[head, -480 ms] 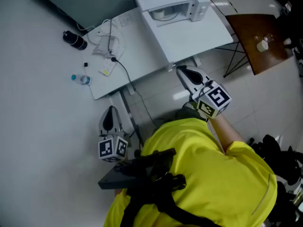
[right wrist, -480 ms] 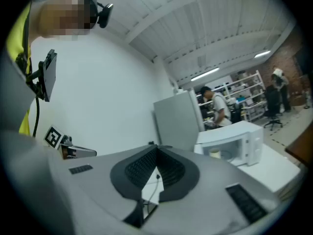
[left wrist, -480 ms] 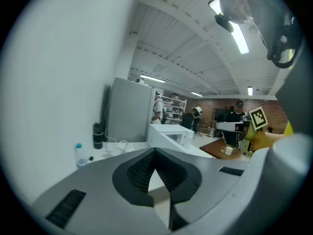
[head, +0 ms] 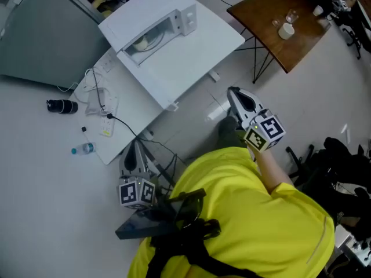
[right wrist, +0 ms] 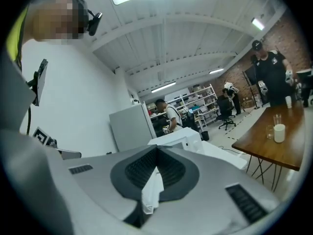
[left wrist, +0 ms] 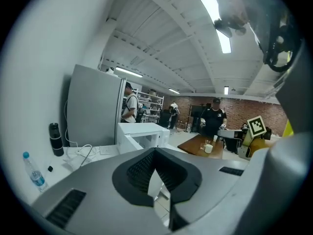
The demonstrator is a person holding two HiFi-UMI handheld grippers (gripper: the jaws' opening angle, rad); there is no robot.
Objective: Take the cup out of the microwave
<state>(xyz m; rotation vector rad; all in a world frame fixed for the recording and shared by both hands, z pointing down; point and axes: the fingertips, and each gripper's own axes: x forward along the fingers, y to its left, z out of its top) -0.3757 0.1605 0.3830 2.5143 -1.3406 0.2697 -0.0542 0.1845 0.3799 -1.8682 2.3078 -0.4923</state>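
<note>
The white microwave (head: 174,57) stands on a white table (head: 139,106) at the top of the head view. A pale round shape (head: 143,42) shows in its front opening; I cannot tell if it is the cup. Both grippers hang over the floor, well short of the table. My left gripper (head: 134,146) is shut and empty by the table's near edge. My right gripper (head: 232,91) is also shut and empty, and points toward the table's right end. The microwave (left wrist: 142,131) shows far off in the left gripper view, and the microwave (right wrist: 178,138) in the right gripper view.
A brown wooden table (head: 261,13) with a white mug (head: 285,31) and a glass (head: 291,16) stands right of the microwave. A grey cabinet (head: 40,39) stands at the left. A black flask (head: 61,106), a water bottle (head: 84,149) and cables (head: 104,112) lie on the white table.
The head view has swung: the microwave and white table slid left and down, and the brown table moved up toward the middle. Both grippers stay shut near my body.
</note>
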